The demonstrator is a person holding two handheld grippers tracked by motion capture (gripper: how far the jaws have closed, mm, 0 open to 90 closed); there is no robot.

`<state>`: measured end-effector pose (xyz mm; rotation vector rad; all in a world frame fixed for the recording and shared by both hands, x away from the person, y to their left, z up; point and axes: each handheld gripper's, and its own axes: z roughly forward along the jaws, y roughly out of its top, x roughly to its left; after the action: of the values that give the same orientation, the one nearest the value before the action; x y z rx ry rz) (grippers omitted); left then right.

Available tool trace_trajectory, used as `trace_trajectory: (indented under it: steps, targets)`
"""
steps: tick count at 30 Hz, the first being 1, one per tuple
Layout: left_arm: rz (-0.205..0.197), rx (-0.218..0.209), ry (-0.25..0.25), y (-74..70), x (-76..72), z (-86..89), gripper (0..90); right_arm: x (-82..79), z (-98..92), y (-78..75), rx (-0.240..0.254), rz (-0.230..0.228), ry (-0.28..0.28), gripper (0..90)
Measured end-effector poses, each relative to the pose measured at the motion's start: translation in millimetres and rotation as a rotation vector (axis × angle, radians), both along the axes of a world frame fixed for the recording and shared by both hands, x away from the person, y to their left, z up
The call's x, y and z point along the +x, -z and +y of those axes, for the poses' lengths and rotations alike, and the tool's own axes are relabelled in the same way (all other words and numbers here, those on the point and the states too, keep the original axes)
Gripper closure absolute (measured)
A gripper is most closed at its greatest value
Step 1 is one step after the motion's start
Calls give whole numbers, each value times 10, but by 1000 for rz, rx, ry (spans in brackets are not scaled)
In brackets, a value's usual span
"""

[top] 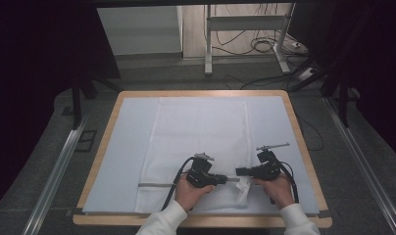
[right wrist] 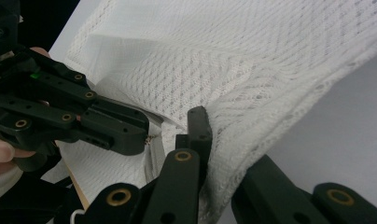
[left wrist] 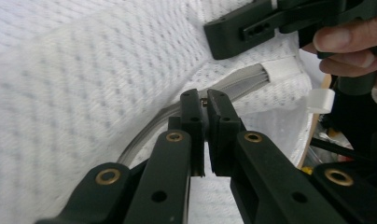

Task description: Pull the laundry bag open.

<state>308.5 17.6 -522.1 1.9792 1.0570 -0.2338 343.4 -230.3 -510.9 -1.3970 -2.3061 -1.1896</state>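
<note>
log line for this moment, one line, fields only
scene: white mesh bag flat on table | left gripper: shut on zipper pull | right gripper: shut on bag's near edge | phase: zipper work

1. Both forearms enter from the near edge, in white sleeves.
2. Left hand (top: pixel 190 190) grips the left gripper (top: pixel 234 179), pointing right, jaws pressed together.
3. Right hand (top: pixel 275 188) grips the right gripper (top: pixel 238 172), pointing left, jaws clamped.
4. Gripper tips sit just beside each other, facing.
</note>
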Motion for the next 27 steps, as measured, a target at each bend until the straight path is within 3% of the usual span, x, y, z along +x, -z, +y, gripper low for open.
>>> trace_trajectory:
  steps: [27]
  targets:
    - [4,11,-28,52,-17,331,867,-23,-18,-1,12,-7,22,888]
